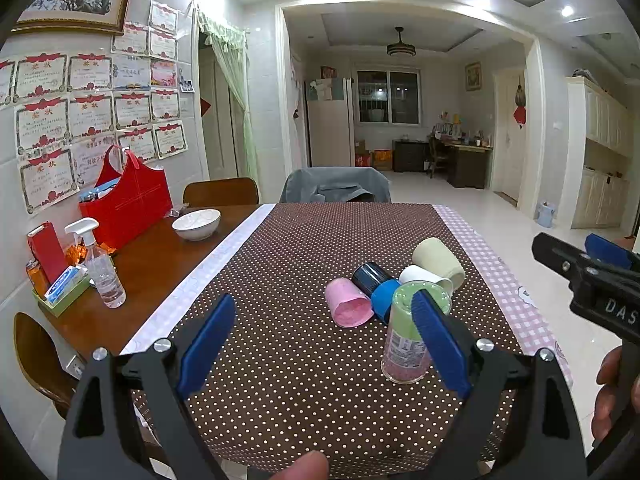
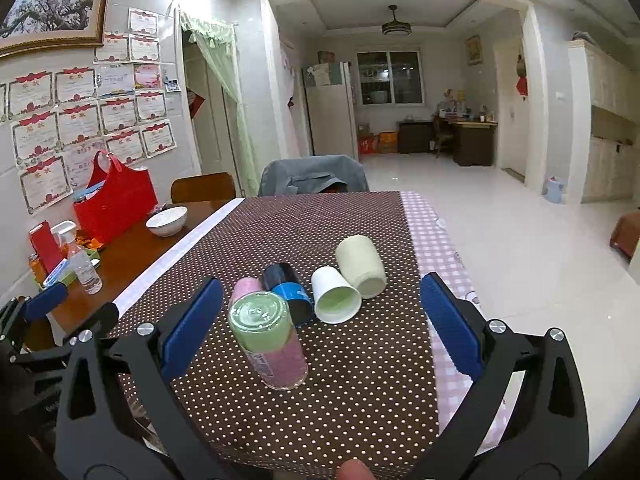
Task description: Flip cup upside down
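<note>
A green-and-pink cup (image 1: 408, 336) (image 2: 270, 344) stands upside down on the dotted cloth, base up. Behind it several cups lie on their sides: pink (image 1: 347, 300) (image 2: 246, 286), black-and-blue (image 1: 376, 286) (image 2: 290, 292), white (image 1: 426, 278) (image 2: 334, 294) and cream (image 1: 438, 260) (image 2: 360, 266). My left gripper (image 1: 320, 340) is open and empty; its right finger overlaps the upside-down cup in the view. My right gripper (image 2: 316, 328) is open and empty, fingers either side of that cup, above the table. It also shows at the left wrist view's right edge (image 1: 588, 272).
A brown dotted cloth (image 1: 300, 360) covers the table over a pink checked one (image 2: 436, 240). At the left stand a white bowl (image 1: 197, 224), a red bag (image 1: 128, 200), a spray bottle (image 1: 100, 268) and a small tray of items. Chairs stand at the far edge (image 1: 334, 186).
</note>
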`<state>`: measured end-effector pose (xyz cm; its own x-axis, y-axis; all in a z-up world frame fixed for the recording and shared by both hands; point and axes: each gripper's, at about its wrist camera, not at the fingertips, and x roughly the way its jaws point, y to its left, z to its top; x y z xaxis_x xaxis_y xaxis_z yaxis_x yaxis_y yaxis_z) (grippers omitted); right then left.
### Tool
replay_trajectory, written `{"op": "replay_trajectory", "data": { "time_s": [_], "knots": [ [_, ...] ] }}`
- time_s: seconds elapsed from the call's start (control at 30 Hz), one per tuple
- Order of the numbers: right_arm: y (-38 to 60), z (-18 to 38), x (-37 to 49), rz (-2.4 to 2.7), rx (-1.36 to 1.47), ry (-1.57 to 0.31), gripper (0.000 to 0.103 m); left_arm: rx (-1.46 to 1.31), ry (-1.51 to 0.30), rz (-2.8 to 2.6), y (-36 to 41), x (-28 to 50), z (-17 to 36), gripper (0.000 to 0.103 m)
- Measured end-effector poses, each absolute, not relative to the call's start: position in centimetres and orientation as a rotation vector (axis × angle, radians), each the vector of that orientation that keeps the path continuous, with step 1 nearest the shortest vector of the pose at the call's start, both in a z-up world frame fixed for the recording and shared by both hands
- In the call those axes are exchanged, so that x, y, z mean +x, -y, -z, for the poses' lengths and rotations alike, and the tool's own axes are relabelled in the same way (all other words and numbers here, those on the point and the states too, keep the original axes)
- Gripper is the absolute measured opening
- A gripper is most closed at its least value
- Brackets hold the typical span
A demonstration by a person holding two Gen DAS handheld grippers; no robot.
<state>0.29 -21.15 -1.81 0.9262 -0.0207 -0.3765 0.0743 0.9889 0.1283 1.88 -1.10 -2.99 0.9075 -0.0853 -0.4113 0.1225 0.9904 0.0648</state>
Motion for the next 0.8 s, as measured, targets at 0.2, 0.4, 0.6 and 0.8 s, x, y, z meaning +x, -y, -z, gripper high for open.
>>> {"op": "replay_trajectory", "data": {
  "time_s": [0.2, 0.4, 0.6, 0.8],
  "knots": [
    [21.1, 1.5, -0.5, 0.061, 0.129, -0.362, 0.097, 0.085, -0.408, 0.103, 0.9, 1.5, 2.7, 0.088],
    [20.8, 1.3, -0.9, 0.061, 0.124, -0.351, 0.097, 0.081, -0.395, 0.1, 0.7, 1.1, 2.5, 0.088],
    [20.7, 1.1, -1.2, 0.062, 0.127, -0.343, 0.097, 0.078, -0.389, 0.098, 0.6, 0.8, 2.3, 0.088],
    [20.7, 1.1, -1.3, 0.061, 0.129, -0.343, 0.097, 0.081, -0.386, 0.092, 0.9, 0.6, 2.2, 0.088]
  ]
}}
